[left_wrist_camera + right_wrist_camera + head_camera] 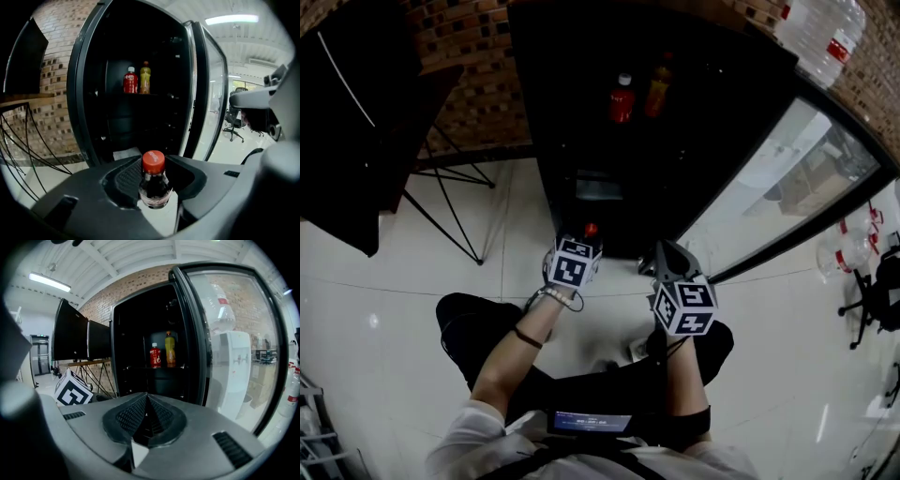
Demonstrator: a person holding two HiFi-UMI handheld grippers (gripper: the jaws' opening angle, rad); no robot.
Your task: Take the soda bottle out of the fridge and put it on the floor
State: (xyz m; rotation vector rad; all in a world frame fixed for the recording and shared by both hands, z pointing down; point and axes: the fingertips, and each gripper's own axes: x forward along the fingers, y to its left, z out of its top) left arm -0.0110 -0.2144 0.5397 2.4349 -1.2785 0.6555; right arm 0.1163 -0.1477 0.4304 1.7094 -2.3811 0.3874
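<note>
Brick wall (473,56), water jug (820,28)

1. The left tool (153,182) grips a soda bottle (153,190) just below its cap, jaws partly apart around it.
2. The right tool (146,403) is empty, jaws pressed together.
3. The bare left forearm (517,345) and the right forearm (684,377) reach forward side by side, the left tool slightly farther.

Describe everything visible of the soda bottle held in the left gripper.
The clear plastic soda bottle with dark drink and a red screw cap stands upright, its shoulder clamped between the left gripper's grey ridged pads. Only cap, neck and shoulder show; the body below is hidden. It sits outside the open black fridge, over white floor.
</note>
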